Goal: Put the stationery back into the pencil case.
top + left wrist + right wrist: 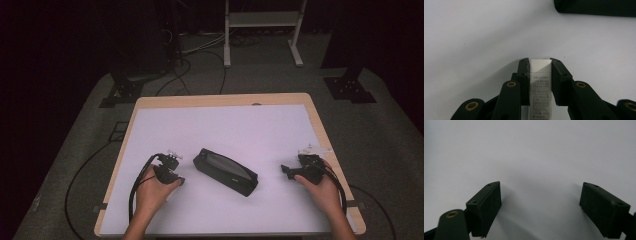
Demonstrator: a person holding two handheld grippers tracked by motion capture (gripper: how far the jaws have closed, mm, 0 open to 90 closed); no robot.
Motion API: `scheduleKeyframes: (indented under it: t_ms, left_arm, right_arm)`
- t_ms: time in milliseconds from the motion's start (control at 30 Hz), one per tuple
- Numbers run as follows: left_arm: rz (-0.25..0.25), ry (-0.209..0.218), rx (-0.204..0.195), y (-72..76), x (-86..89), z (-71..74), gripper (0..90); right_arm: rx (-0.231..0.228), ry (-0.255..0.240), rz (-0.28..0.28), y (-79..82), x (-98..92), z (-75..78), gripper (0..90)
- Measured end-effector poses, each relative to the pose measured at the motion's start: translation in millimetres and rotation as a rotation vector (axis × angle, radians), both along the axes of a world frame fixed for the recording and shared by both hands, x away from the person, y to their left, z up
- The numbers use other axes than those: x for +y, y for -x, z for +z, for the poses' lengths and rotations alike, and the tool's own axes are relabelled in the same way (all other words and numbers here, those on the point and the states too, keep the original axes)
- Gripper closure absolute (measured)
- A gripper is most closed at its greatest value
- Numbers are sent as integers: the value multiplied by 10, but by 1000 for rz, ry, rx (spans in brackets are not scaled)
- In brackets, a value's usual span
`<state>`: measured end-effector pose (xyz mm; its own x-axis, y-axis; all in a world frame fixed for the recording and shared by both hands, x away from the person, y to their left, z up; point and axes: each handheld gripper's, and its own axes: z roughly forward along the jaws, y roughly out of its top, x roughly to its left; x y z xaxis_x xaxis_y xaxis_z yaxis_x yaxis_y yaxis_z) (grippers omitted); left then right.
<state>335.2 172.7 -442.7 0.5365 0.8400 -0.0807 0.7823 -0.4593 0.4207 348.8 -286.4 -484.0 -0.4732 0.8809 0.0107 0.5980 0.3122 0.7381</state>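
My left gripper (pixel 540 64) is shut on a small white stick (pixel 540 80) printed with fine black text, and the stick's end pokes out just past the pads. The high view has this gripper (pixel 178 180) low over the white sheet (pixel 225 125), held in the person's left hand, just left of a black zip pouch (pixel 226 171). An edge of that pouch (pixel 596 7) crosses the top right of the left gripper view. My right gripper (pixel 541 202) is open above bare white sheet, nothing between its fingers. From above it (pixel 285 170) sits right of the pouch, pointing toward it.
The white sheet covers a wooden table (pixel 220 99) with a narrow rim showing on each side. Cables trail from both grippers off the near edge. A white frame stand (pixel 262 30) and dark tripod feet (pixel 122 92) stand on the floor beyond.
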Motion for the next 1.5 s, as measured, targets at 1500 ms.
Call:
scheduleKeyframes:
  t_ms: [1500]
  left_arm:
    - [-166,410,-296,98,216,467,709]
  right_arm:
    - [0,0,0,0,0,0,163]
